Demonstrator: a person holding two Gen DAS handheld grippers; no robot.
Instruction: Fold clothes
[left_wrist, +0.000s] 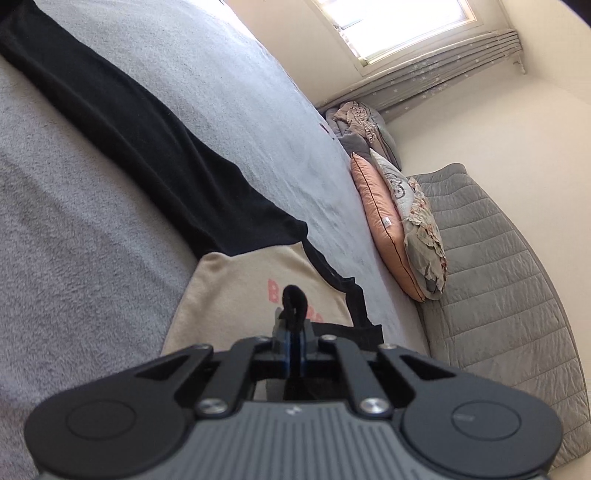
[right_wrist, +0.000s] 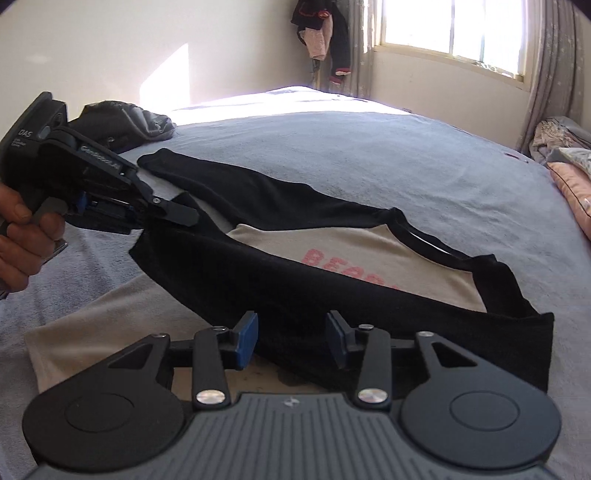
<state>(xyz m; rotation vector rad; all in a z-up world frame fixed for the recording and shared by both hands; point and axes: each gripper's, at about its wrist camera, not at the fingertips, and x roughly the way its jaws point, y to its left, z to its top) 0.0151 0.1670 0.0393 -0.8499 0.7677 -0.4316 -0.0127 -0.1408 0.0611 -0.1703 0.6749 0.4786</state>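
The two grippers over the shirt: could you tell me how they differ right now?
The left gripper is shut, pinching a loop of black fabric from the shirt; the right gripper is open and pinches nothing. In the right wrist view the left lifts a black sleeve, while the right sits low at its edge. Both share blue pads.

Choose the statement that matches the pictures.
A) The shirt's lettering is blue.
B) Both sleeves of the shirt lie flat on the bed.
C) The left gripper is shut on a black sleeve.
C: the left gripper pinches black cloth of the sleeve, lifted across the shirt.
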